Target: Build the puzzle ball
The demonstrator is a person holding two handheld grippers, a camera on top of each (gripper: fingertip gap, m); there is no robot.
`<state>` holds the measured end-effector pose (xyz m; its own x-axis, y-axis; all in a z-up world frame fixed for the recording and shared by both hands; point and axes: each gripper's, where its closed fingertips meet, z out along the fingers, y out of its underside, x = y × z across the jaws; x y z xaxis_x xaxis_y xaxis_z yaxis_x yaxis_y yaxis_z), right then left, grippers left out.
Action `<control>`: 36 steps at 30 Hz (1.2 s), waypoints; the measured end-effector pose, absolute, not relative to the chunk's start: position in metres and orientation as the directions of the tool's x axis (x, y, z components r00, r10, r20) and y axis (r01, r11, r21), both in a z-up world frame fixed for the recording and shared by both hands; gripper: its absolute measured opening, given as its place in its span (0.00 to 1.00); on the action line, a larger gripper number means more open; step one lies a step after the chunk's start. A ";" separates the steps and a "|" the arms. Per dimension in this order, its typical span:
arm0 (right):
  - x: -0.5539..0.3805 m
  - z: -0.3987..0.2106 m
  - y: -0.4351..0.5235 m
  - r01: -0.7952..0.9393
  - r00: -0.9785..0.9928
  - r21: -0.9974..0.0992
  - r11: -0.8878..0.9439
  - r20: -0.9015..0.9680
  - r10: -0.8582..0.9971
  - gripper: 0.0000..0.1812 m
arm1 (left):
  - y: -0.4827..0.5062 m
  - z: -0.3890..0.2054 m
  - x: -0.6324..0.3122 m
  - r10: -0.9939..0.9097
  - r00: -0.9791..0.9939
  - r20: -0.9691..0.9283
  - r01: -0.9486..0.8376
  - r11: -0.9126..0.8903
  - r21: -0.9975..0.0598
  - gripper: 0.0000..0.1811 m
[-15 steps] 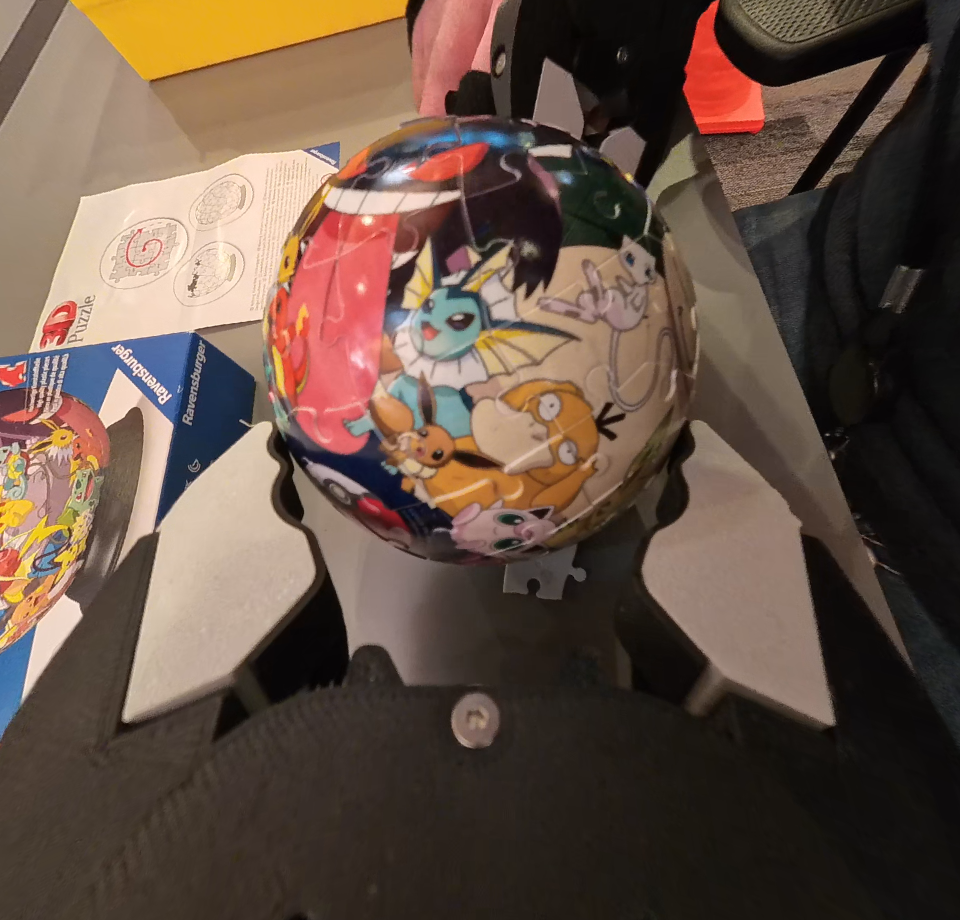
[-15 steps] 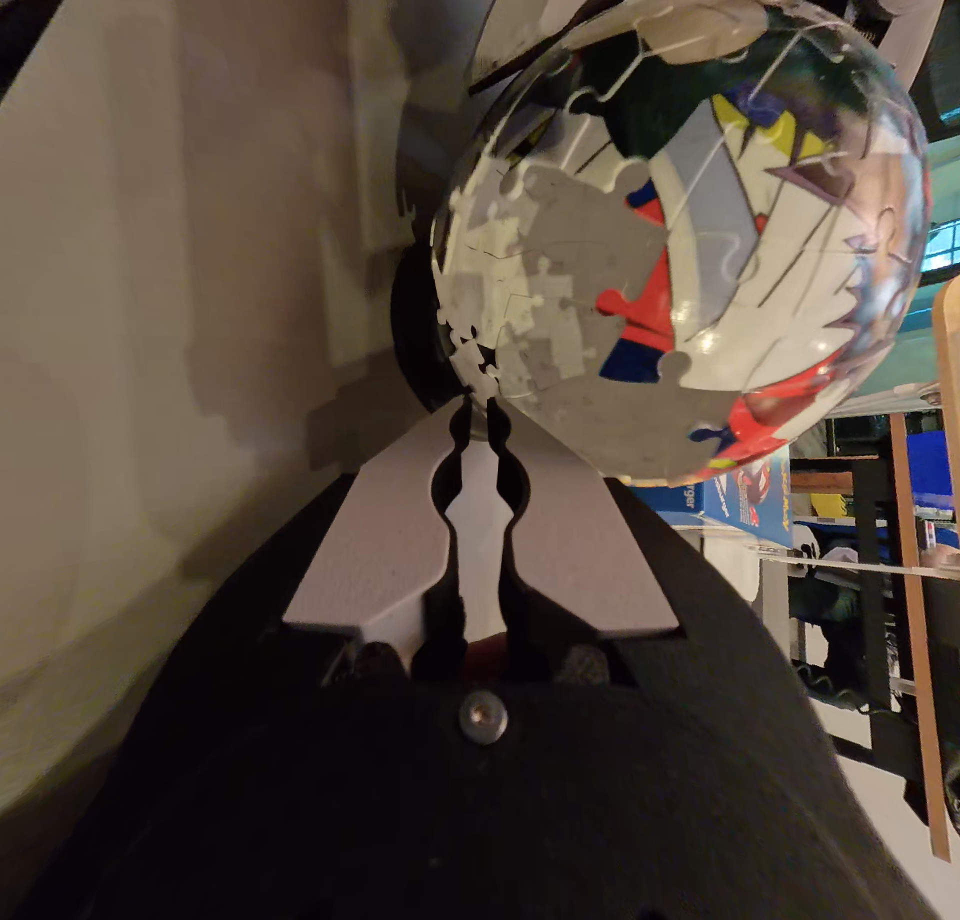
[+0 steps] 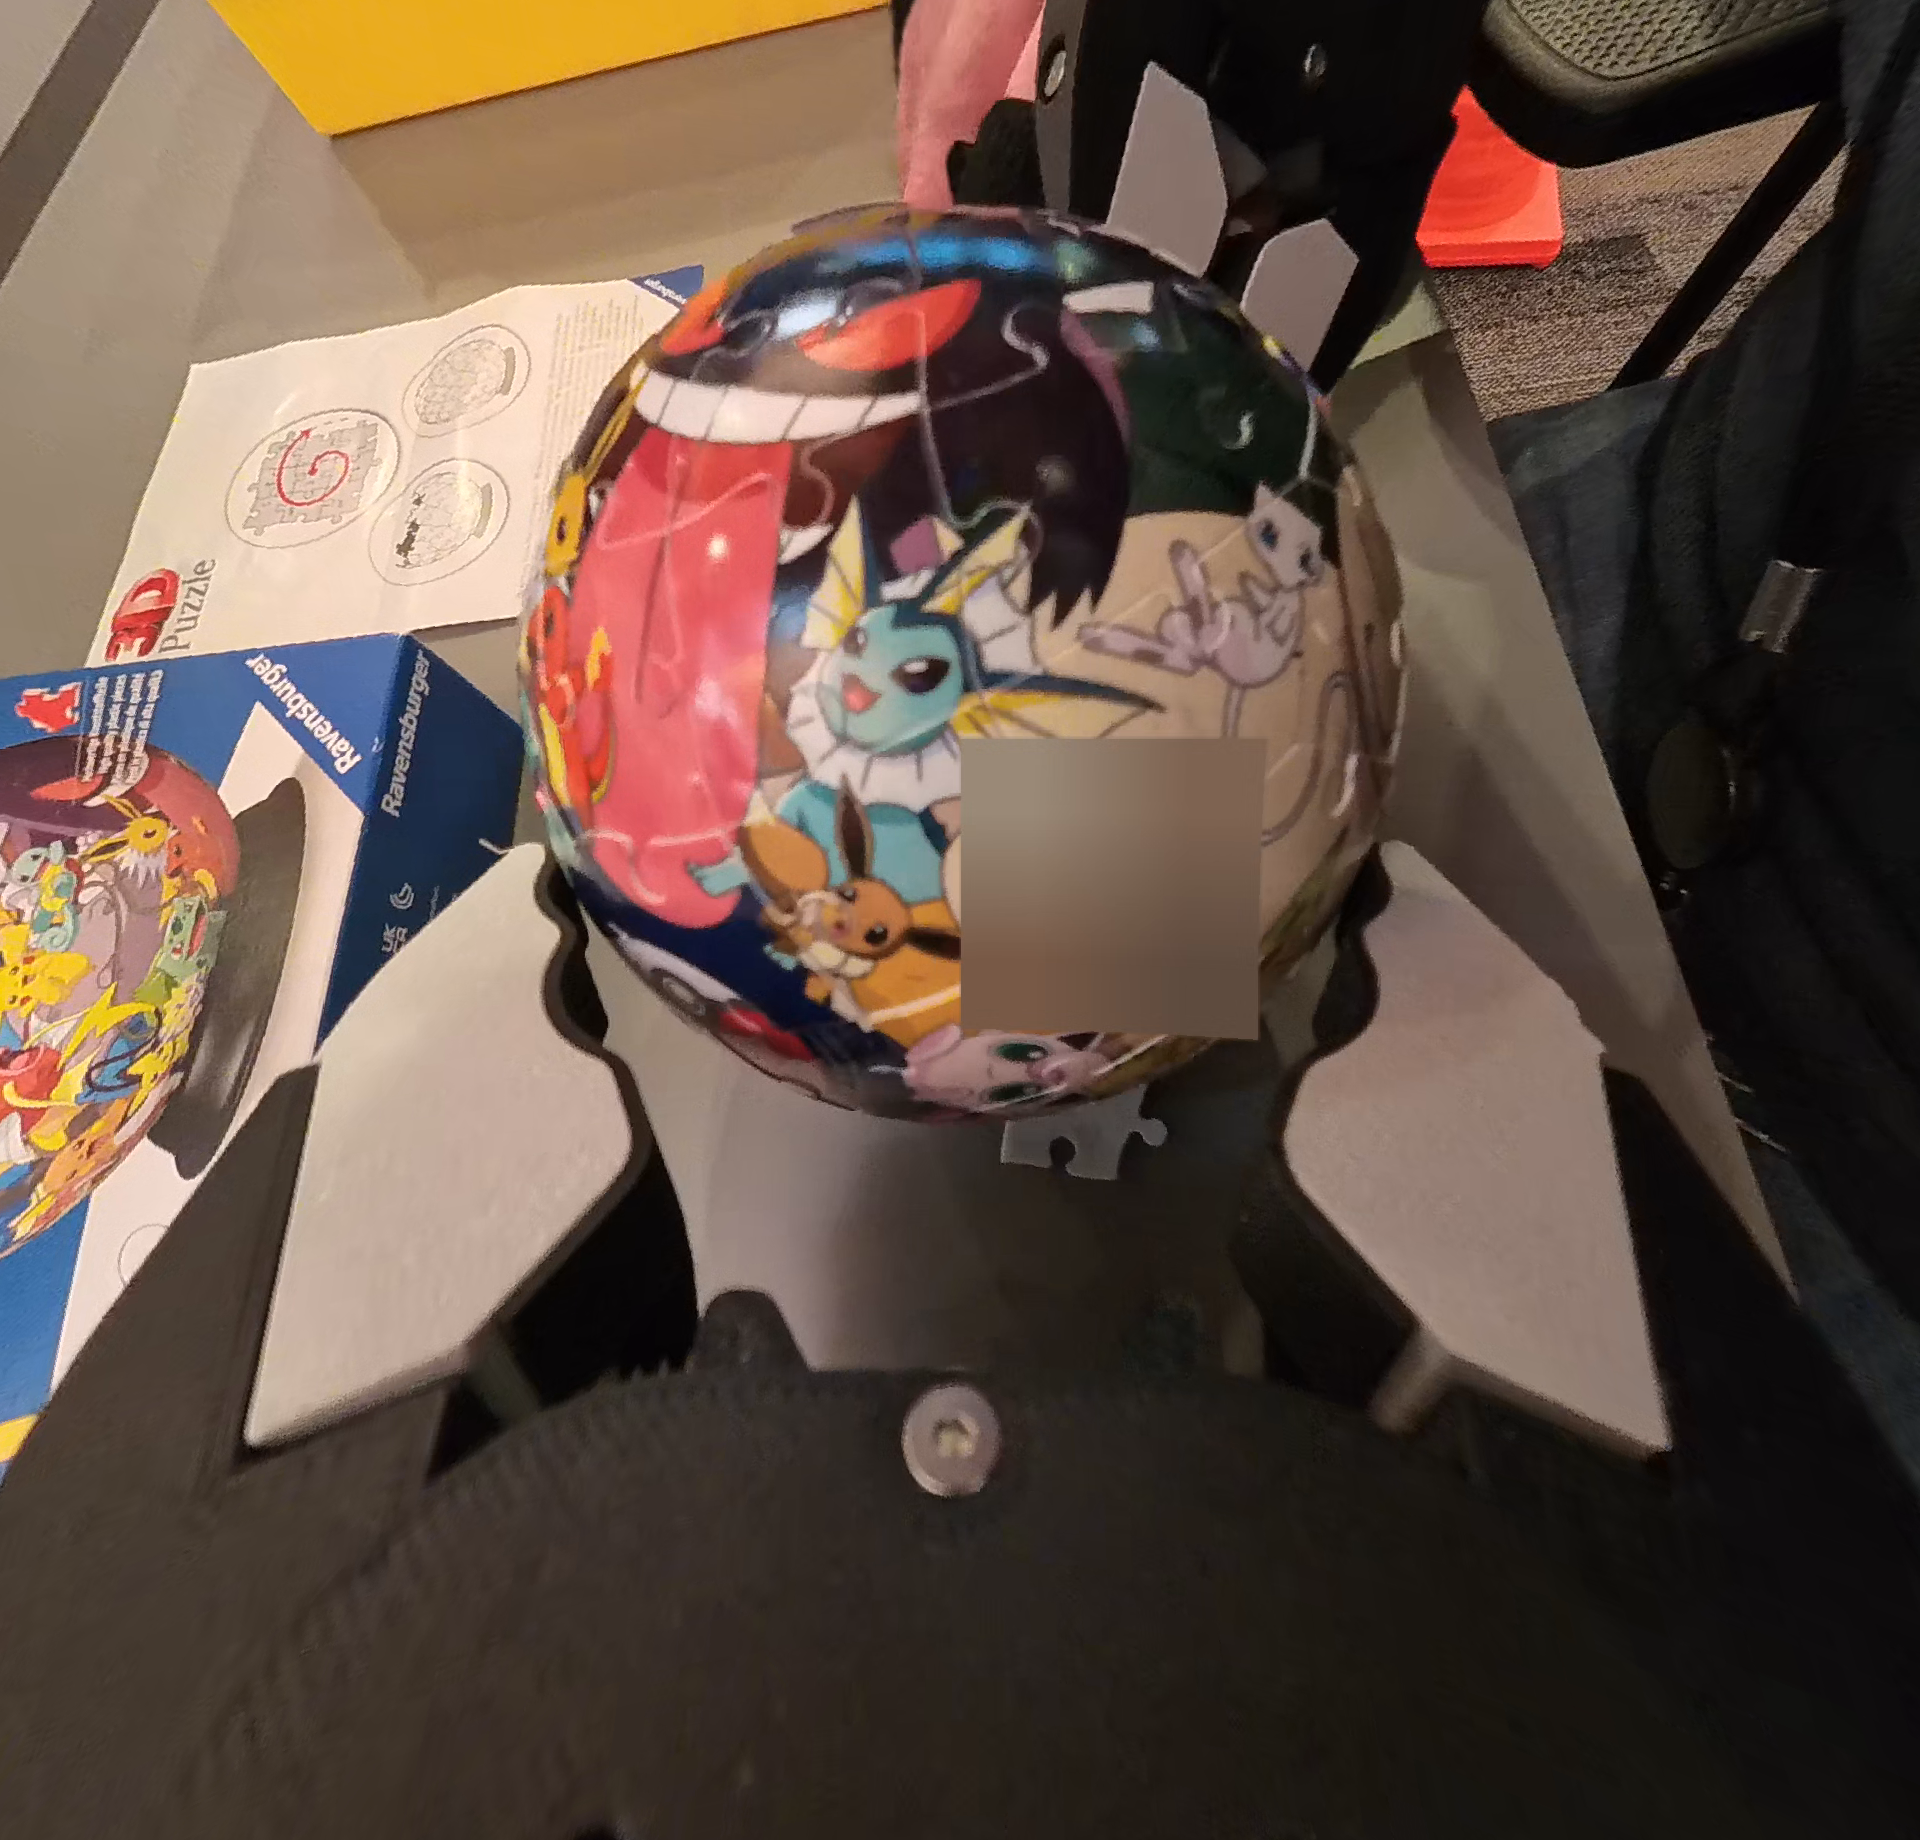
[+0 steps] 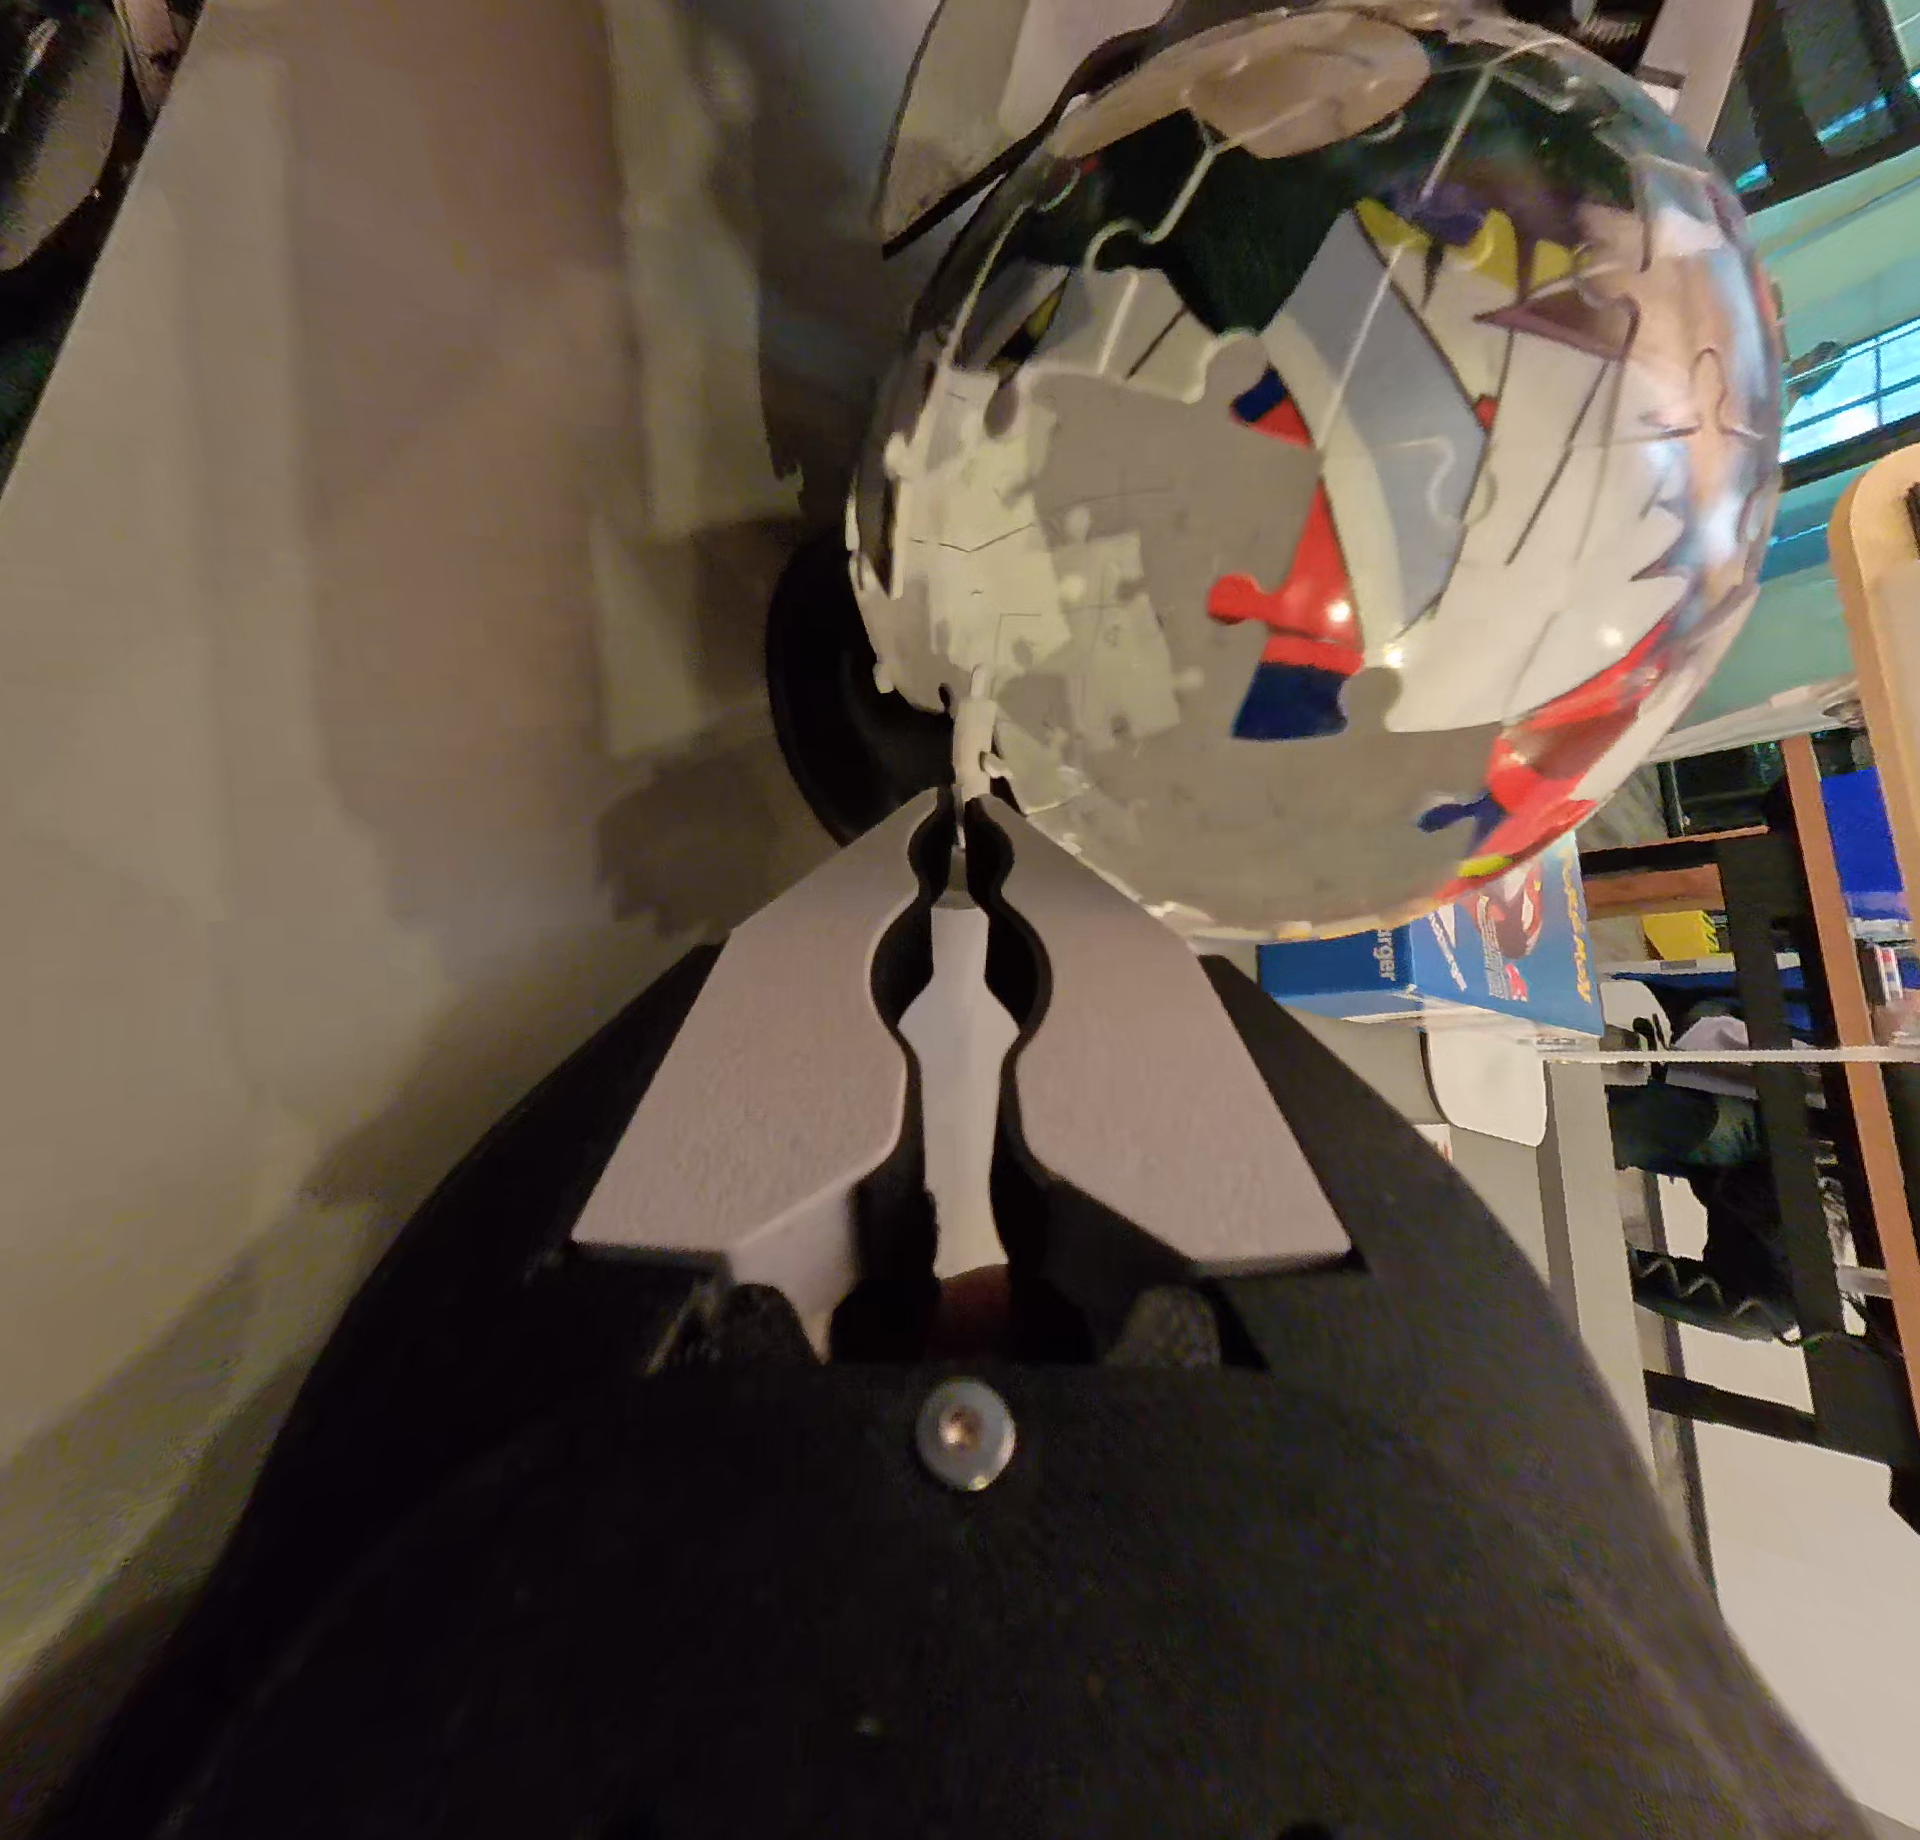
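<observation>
Grey table (image 3: 343, 232), one, carrying the items below; one yellow box (image 3: 540, 14) at its far edge and one orange-red object (image 3: 1496, 201) beyond the right side.

Puzzle ball (image 3: 956, 668), one: glossy sphere printed with cartoon creatures, nearly whole. It sits between the two fingers of my left gripper (image 3: 961, 907), whose tips press its lower left and lower right flanks, so this gripper is grasping the ball. Seen from my right wrist, the ball (image 4: 1351, 502) shows one open patch at its lower left where the pale grey backs of inner pieces are visible.

Loose puzzle piece (image 3: 1081, 1141), one: grey side up, lying on the table just under the near edge of the ball.

My right gripper (image 4: 961, 814), one: fingers nearly together, clenched on one small white puzzle piece (image 4: 974, 741), which is held at the rim of the open patch. From the left wrist, this gripper (image 3: 1236, 232) shows behind the top of the ball.

Instruction sheet (image 3: 364, 481), one: white, unfolded, with three round diagrams, left of the ball.

Puzzle carton (image 3: 208, 907), one: blue and white, picturing the ball, near left.
</observation>
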<state>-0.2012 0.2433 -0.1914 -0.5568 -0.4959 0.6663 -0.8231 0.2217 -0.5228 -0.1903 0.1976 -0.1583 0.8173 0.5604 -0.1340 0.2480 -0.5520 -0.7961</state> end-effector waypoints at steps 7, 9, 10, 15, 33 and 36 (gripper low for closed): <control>-0.203 -0.189 0.247 -0.833 -0.544 -0.508 0.218 0.681 -0.491 0.00 | 0.199 -0.159 -0.189 0.553 0.823 -0.132 0.252 -0.563 -0.787 0.74; -0.203 -0.191 0.248 -0.840 -0.533 -0.498 0.215 0.687 -0.493 0.00 | 0.199 -0.159 -0.189 0.549 0.825 -0.133 0.253 -0.569 -0.782 0.74; -0.203 -0.191 0.248 -0.842 -0.530 -0.495 0.214 0.690 -0.492 0.00 | 0.199 -0.159 -0.189 0.547 0.827 -0.134 0.253 -0.574 -0.779 0.74; -0.201 -0.191 0.247 -0.851 -0.518 -0.481 0.210 0.700 -0.492 0.00 | 0.199 -0.159 -0.189 0.533 0.836 -0.133 0.262 -0.600 -0.756 0.73; -0.201 -0.187 0.249 -0.824 -0.554 -0.527 0.207 0.674 -0.489 0.00 | 0.198 -0.159 -0.190 0.518 0.847 -0.120 0.291 -0.640 -0.711 0.73; -0.200 -0.185 0.247 -0.829 -0.546 -0.522 0.199 0.684 -0.483 0.00 | 0.200 -0.156 -0.190 0.511 0.851 -0.121 0.291 -0.650 -0.702 0.73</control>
<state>-0.2000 0.2465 -0.1850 -0.5464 -0.4829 0.6843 -0.8295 0.1992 -0.5218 -0.1898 0.1996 -0.1562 0.8508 0.5114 -0.1209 0.2911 -0.6501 -0.7019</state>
